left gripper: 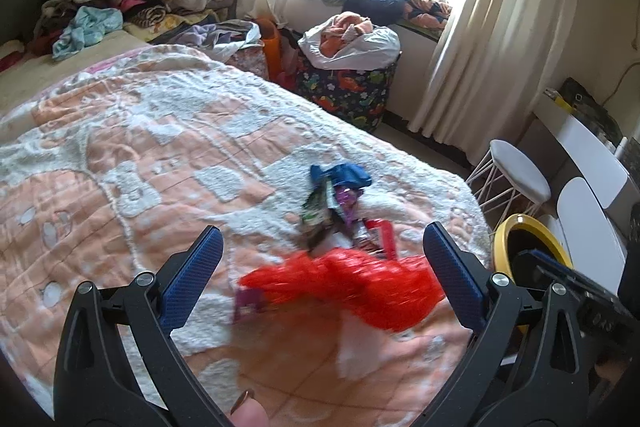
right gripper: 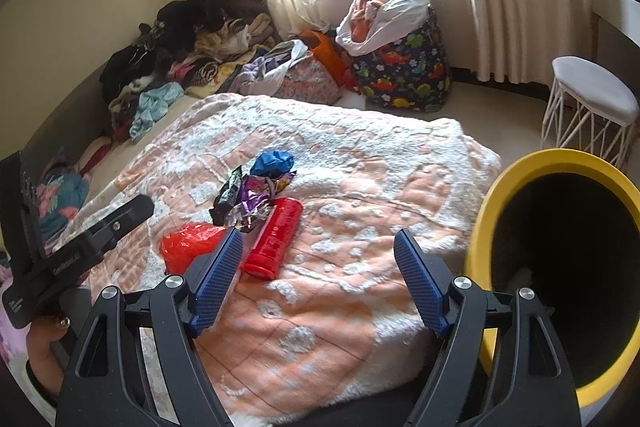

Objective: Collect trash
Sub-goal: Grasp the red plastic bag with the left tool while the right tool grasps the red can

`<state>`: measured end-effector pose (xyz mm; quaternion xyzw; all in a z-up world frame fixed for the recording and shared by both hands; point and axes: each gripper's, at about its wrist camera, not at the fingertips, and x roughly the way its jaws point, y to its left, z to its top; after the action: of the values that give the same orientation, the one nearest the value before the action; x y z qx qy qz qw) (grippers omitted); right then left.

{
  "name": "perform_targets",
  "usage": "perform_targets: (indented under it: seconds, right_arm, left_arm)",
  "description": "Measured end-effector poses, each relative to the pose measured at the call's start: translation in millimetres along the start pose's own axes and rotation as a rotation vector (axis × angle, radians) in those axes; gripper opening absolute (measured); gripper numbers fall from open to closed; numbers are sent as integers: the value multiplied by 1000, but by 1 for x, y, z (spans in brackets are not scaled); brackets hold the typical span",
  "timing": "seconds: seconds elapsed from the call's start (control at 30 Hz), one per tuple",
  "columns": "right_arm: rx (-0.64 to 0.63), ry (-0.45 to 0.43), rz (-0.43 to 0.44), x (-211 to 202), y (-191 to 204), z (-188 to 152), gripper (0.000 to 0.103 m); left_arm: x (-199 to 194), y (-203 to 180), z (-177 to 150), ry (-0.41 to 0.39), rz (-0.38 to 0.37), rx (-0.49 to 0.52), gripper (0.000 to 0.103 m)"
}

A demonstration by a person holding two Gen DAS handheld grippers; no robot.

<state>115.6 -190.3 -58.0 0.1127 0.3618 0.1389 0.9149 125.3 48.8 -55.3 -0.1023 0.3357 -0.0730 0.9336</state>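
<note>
Hovering over the bedspread point(right gripper: 320, 307), the right gripper point(right gripper: 318, 247) has its jaws wide with nothing between them, and the left gripper point(left gripper: 322, 241) is spread just as wide above the red plastic bag point(left gripper: 360, 287). Beyond lie a red can point(right gripper: 276, 239), crumpled wrappers point(right gripper: 250, 201) and a blue wad point(right gripper: 274, 163); the yellow-rimmed bin point(right gripper: 488, 211) stands beside the bed.

Red plastic bag point(right gripper: 188, 245), red tube point(right gripper: 276, 239), crumpled wrappers point(right gripper: 250, 201), blue wad point(right gripper: 273, 163) clustered on bed; yellow-rimmed bin point(right gripper: 560, 267) at 3 o'clock.
</note>
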Motion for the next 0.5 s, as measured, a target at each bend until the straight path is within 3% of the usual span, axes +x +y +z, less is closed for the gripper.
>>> perform_targets:
  seconds: [0.2, 0.5]
  right_arm:
    - [-14, 36, 1, 26, 7, 5, 73]
    - [14, 122, -6, 72, 0, 16, 59]
  left_arm:
    - [1, 21, -5, 37, -41, -8, 92]
    - [15, 14, -10, 115, -154, 75, 90]
